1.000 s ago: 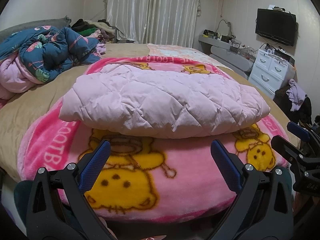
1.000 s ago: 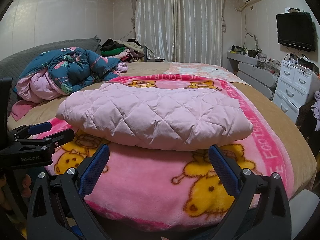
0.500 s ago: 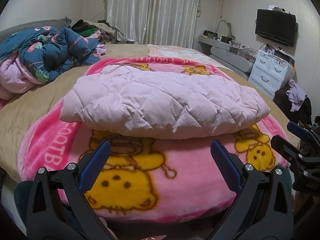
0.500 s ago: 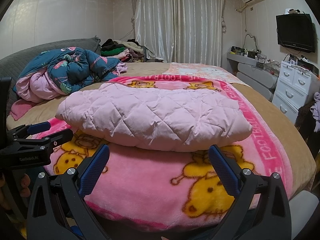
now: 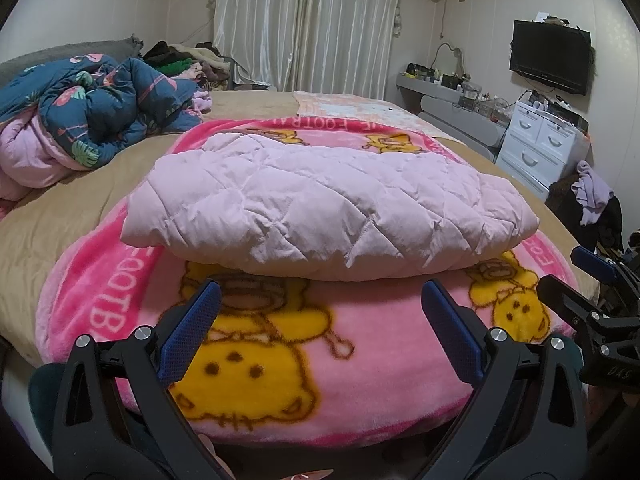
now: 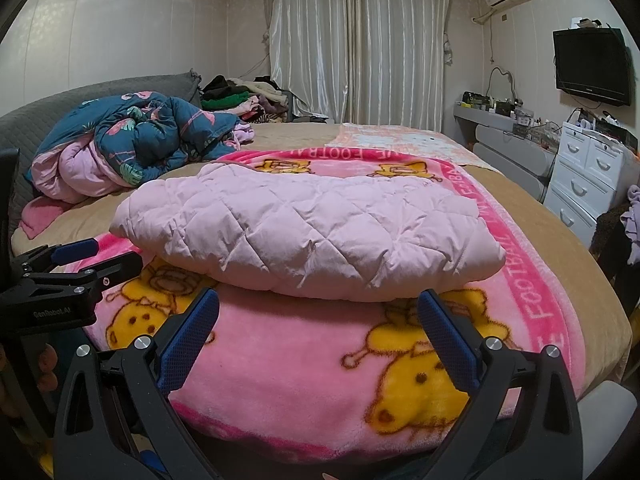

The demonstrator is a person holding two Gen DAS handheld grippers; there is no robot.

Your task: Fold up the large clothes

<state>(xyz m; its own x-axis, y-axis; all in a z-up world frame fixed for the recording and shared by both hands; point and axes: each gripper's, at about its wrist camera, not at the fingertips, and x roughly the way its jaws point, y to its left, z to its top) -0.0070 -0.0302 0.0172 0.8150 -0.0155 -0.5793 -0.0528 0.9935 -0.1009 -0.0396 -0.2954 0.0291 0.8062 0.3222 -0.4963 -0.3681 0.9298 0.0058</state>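
A pale pink quilted jacket [image 5: 328, 208] lies folded into a flat bundle on a bright pink cartoon blanket [image 5: 280, 360] on the bed; it also shows in the right wrist view [image 6: 312, 232]. My left gripper [image 5: 320, 300] is open and empty, held just short of the jacket's near edge. My right gripper [image 6: 318, 308] is open and empty, also just short of the near edge. The right gripper shows at the right edge of the left wrist view [image 5: 592, 280], and the left gripper at the left edge of the right wrist view [image 6: 80, 264].
A crumpled blue floral duvet [image 5: 100, 116] and a heap of clothes [image 6: 240, 98] lie at the far left of the bed. A white drawer unit [image 6: 588, 176], a shelf and a wall TV [image 5: 550, 62] stand at the right. Clothes hang at the right [image 5: 592, 196].
Both grippers stay open and almost still; the view shifts very slightly. The jacket has not moved.
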